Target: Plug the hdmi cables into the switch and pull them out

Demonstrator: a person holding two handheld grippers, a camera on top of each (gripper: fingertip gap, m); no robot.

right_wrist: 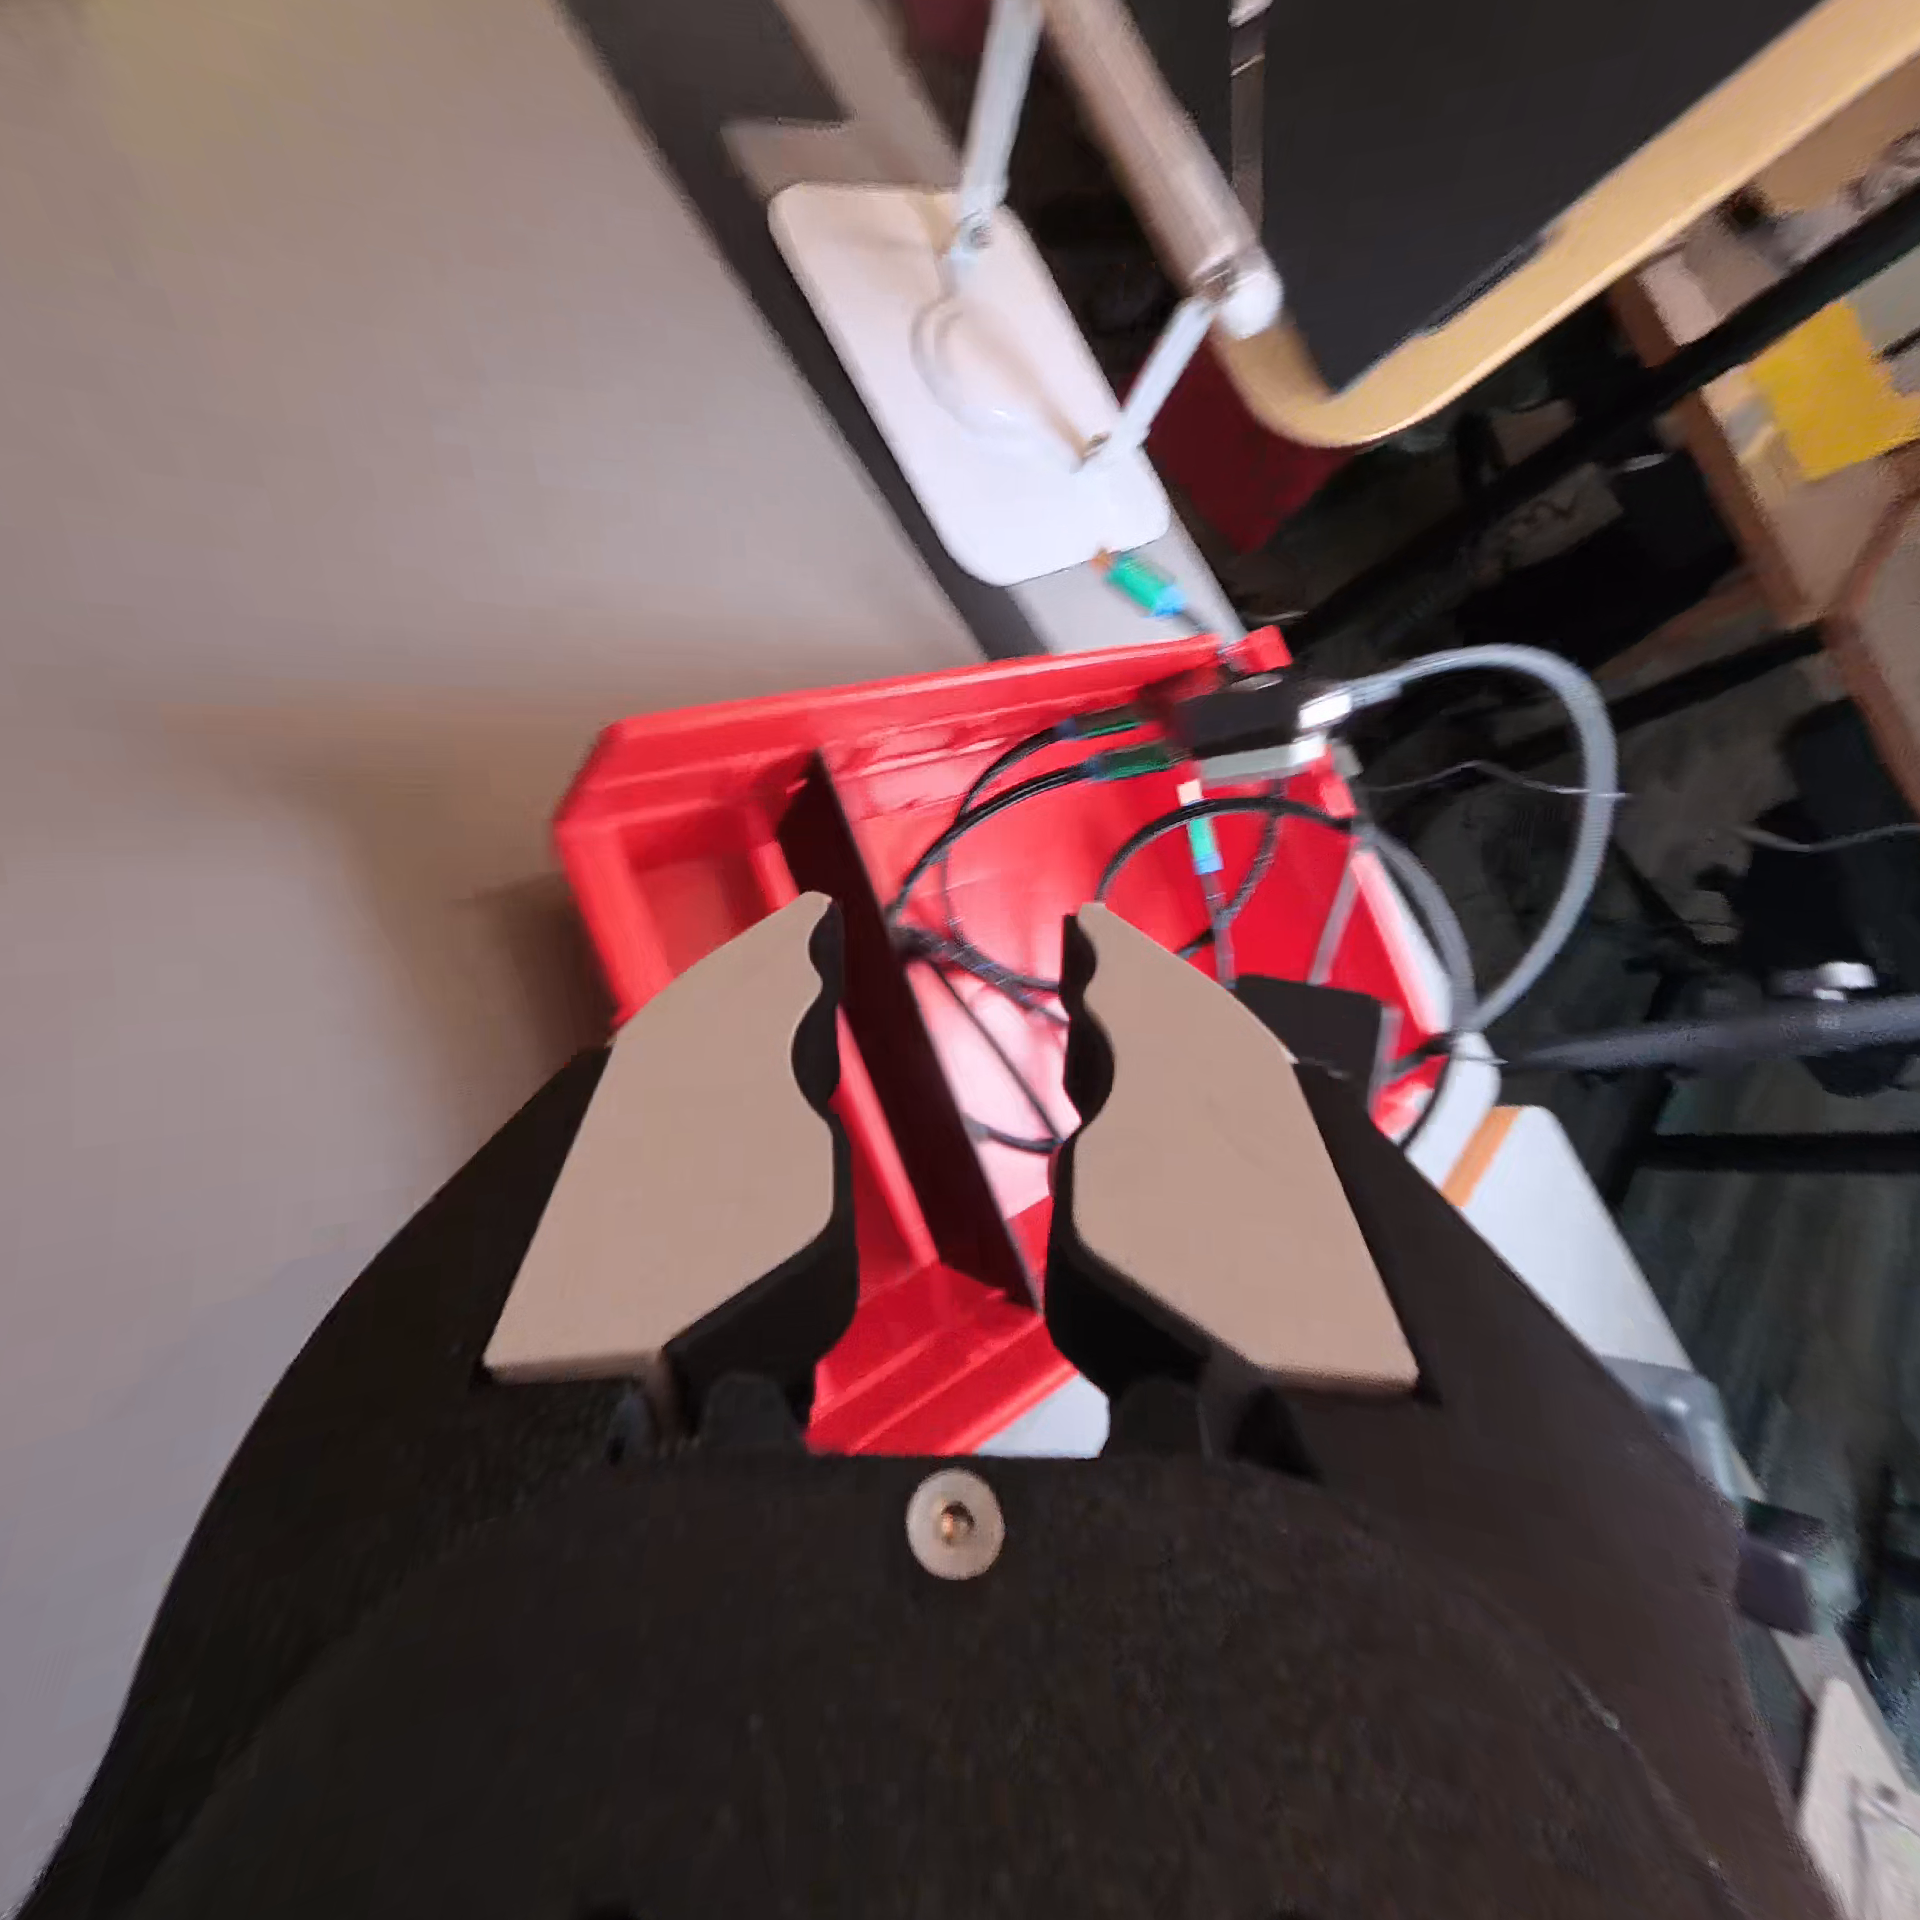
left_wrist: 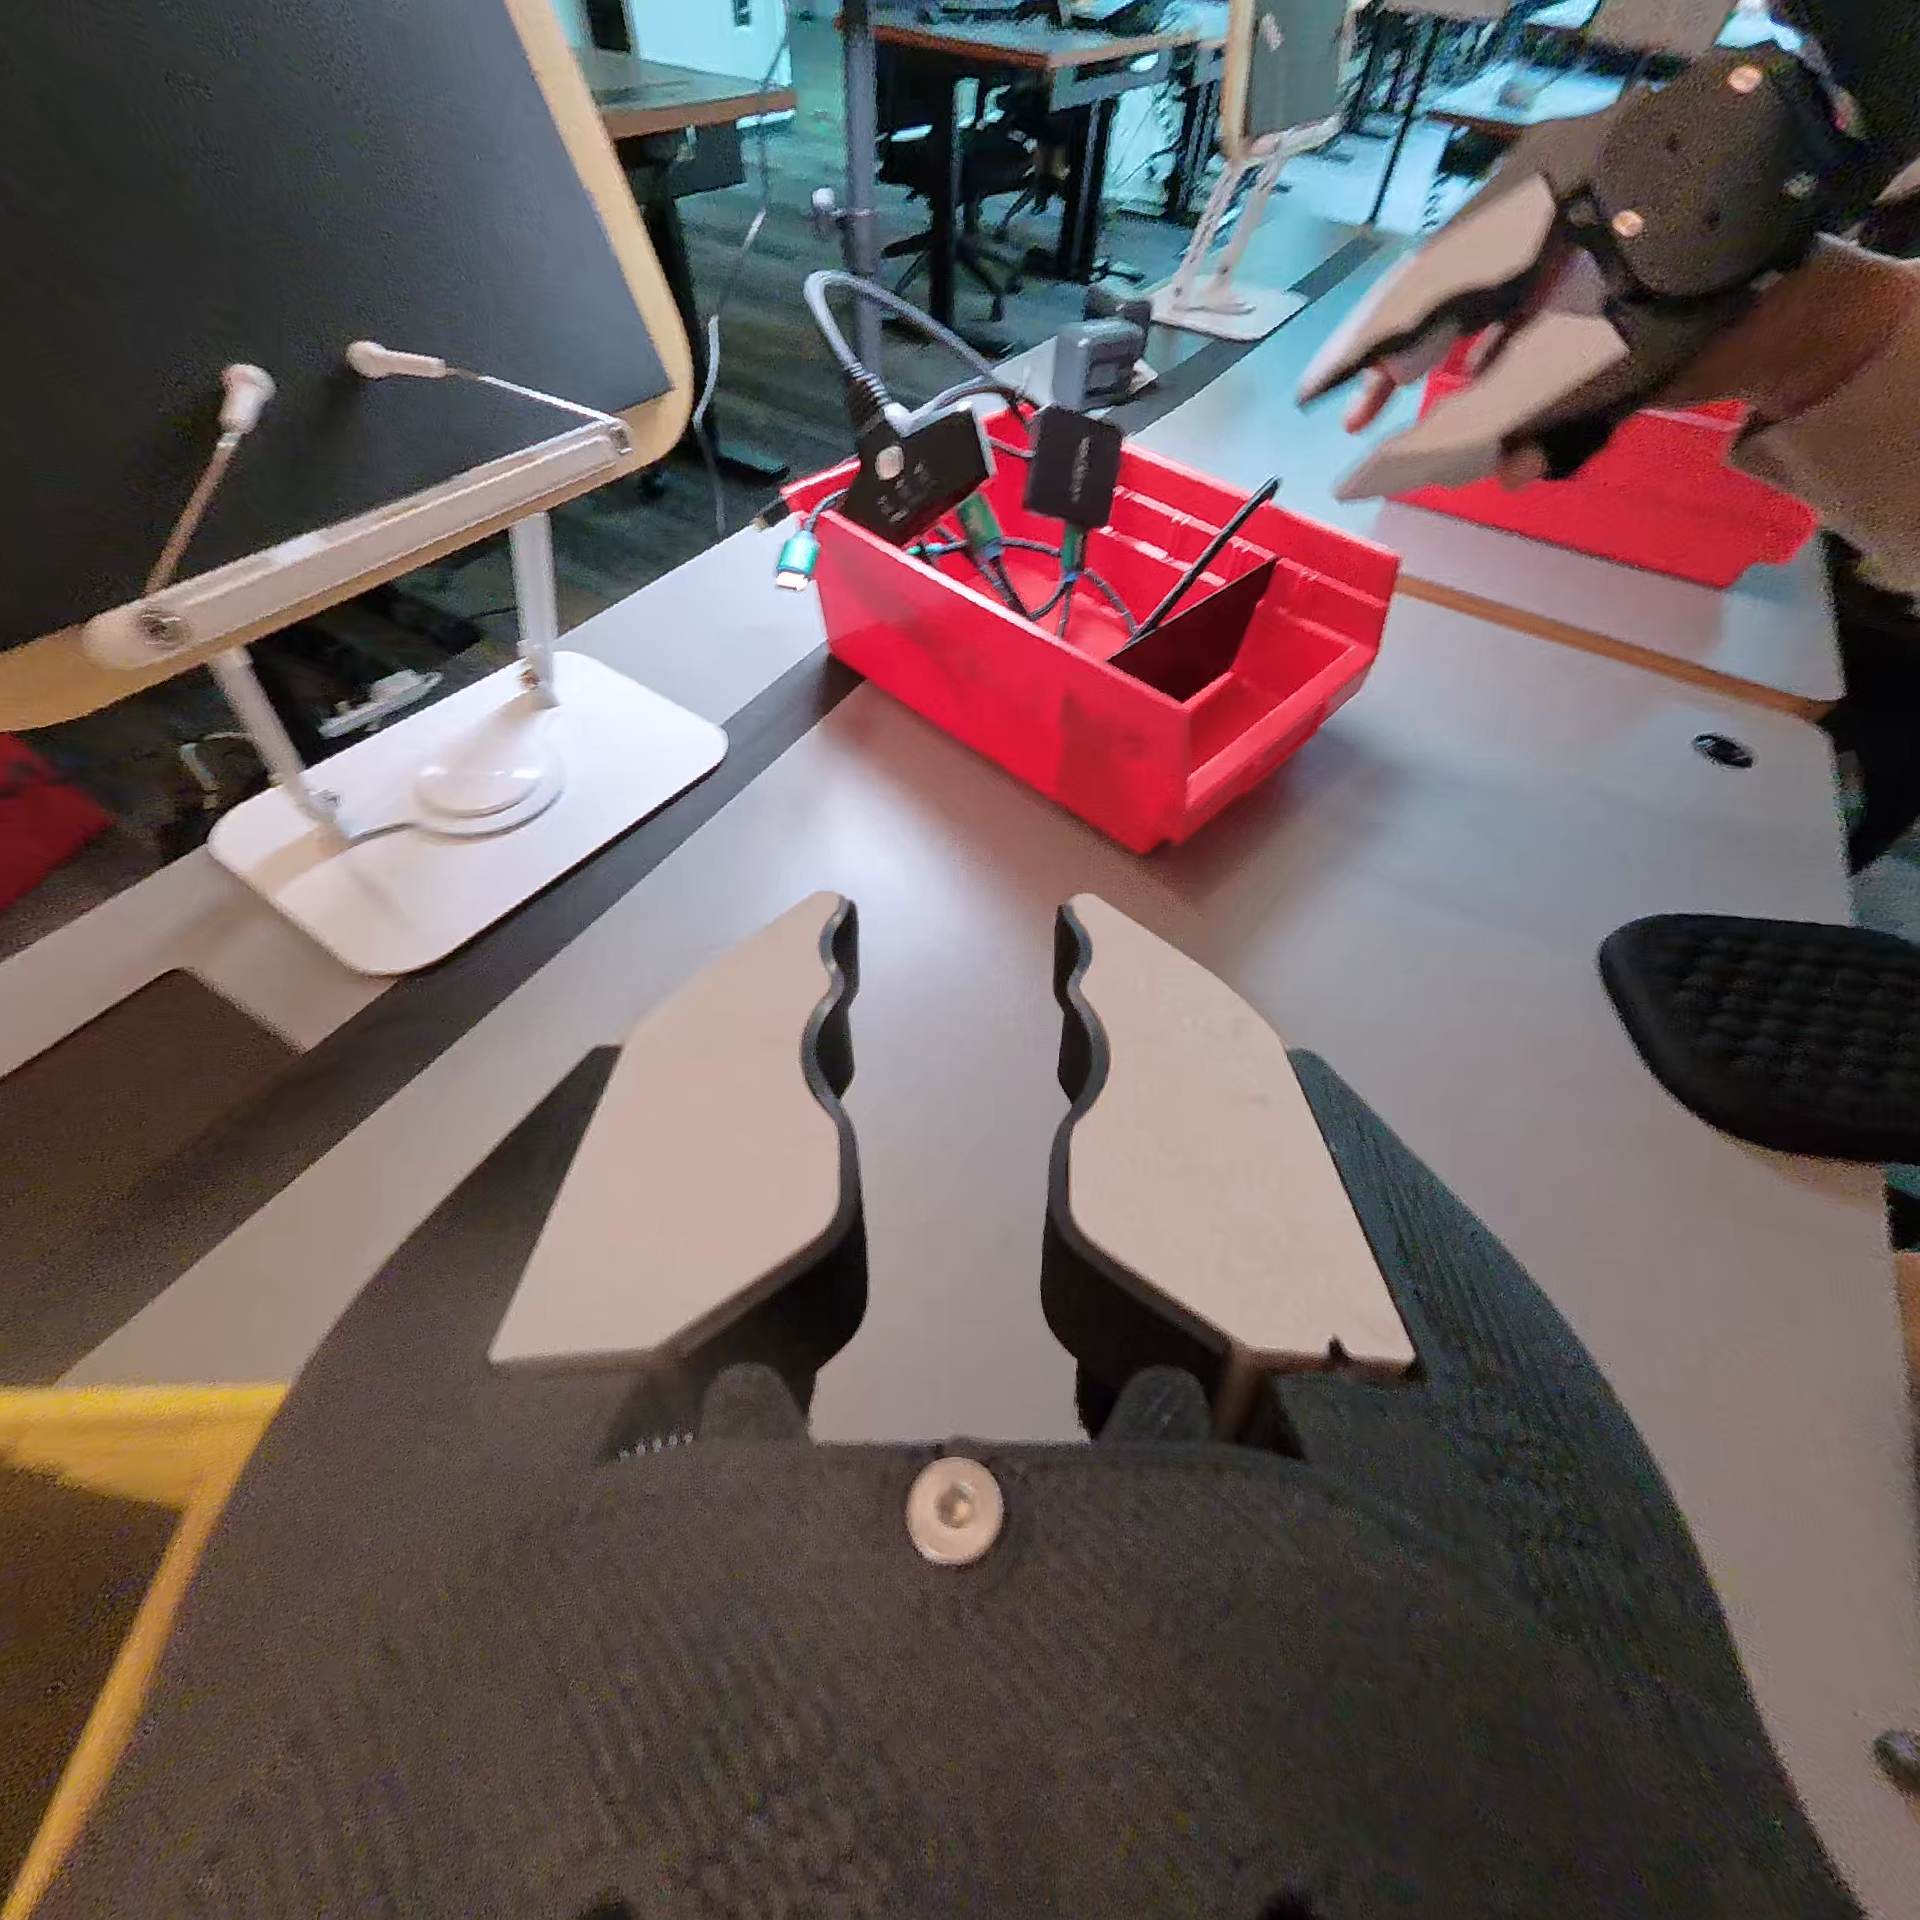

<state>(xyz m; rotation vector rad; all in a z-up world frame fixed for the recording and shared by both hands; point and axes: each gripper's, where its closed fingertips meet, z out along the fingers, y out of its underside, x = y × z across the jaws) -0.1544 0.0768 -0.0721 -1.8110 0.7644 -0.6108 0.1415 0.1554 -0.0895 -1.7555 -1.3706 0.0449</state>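
A: What is the room like?
B: It is an office room with a big grey bench. More desks and chairs stand far at the back.
A: What is closest?
B: The left tool hangs over the bench. Its two fingers are spread apart and hold nothing.
A: And past that?
B: A red box sits on the bench. A black switch leans on its far rim with cables in it. A grey cable loops up behind.
A: Where is the right tool?
B: The right tool hangs above the red box. Its fingers are spread wide too, with nothing between them.
A: What else?
B: A white lamp base is at the left.
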